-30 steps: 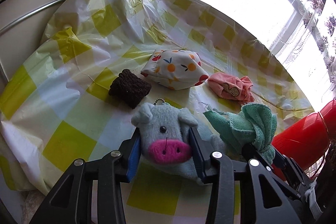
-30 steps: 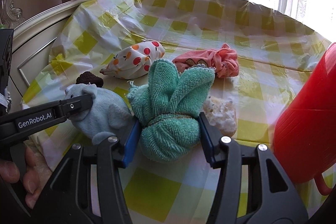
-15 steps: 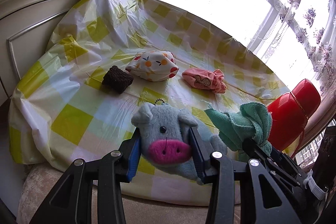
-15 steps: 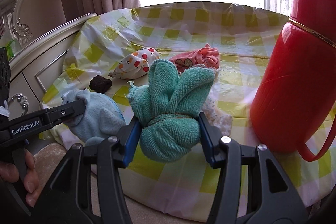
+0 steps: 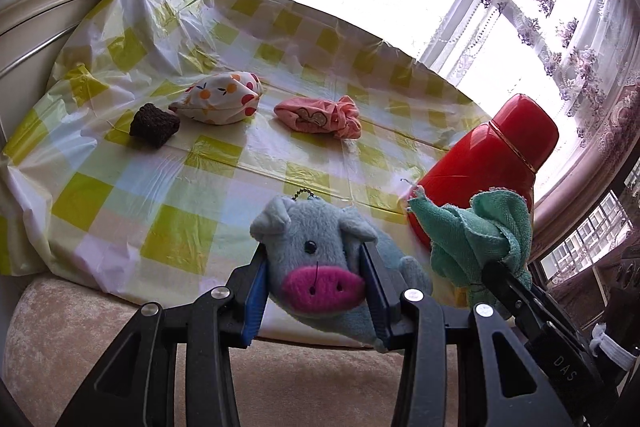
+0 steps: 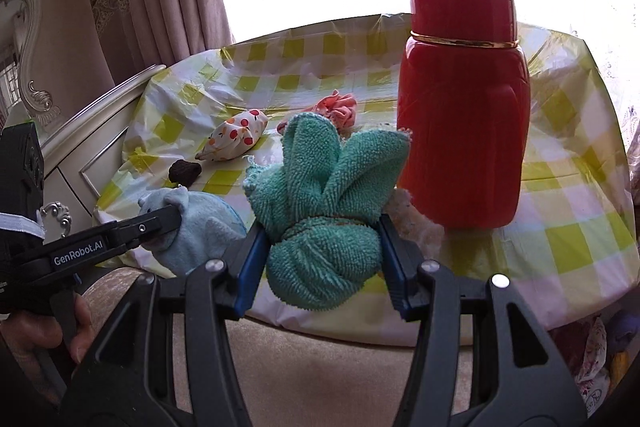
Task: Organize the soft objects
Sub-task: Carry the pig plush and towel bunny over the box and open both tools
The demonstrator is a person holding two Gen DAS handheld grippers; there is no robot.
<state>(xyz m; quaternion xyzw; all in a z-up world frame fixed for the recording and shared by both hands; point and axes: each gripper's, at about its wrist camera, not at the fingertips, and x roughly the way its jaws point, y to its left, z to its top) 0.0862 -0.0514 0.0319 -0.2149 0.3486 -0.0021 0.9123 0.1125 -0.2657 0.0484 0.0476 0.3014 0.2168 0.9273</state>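
Pinching the plush pig (image 5: 316,267) by its head, the left gripper (image 5: 314,291) holds it off the table's near edge; the right gripper (image 6: 324,267) squeezes the green towel bundle (image 6: 324,211) the same way, just beside it. Behind them on the checked tablecloth (image 5: 132,183) lie a brown sponge (image 5: 154,125), a fruit-print pouch (image 5: 222,99) and a pink cloth (image 5: 320,111), with a red flask (image 6: 460,107) standing near the towel. The pig's body hangs below the pads, so a quick swing could probably tug it loose. Compared with a second ago, both toys have drawn back from above the table, and the flask now shows whole.
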